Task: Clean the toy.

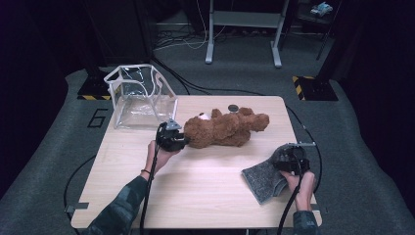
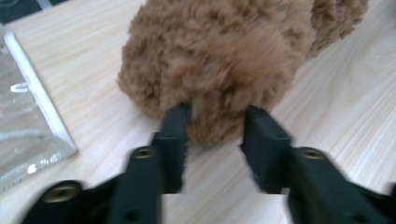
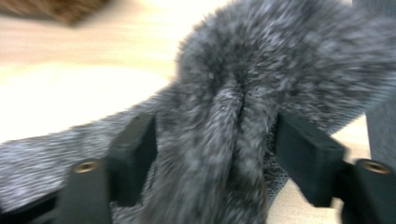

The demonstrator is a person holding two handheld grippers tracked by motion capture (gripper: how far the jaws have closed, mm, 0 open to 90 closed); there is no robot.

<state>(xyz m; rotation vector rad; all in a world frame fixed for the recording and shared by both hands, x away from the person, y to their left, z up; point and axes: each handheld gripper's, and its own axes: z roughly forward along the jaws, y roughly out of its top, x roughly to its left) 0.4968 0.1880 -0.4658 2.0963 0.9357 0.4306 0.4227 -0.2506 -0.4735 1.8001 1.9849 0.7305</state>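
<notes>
High view shows my left gripper [image 1: 172,138] at the head end of the brown teddy bear [image 1: 227,128], which lies on its side mid-bench, and my right gripper [image 1: 289,159] over a bunched grey fleece cloth [image 1: 264,180] near the bench's [image 1: 195,196] right edge. Left gripper view: my jaws stand part open, a tuft of bear fur between them, the pads brushing the pile rather than pinching it. Right gripper view: my jaws stand wide, a fold of cloth between them with gaps either side, so nothing is held. I judge the risk is closing on pile alone, so either thing slips free when lifted. The clear bag [image 1: 141,98] stands behind-left.
</notes>
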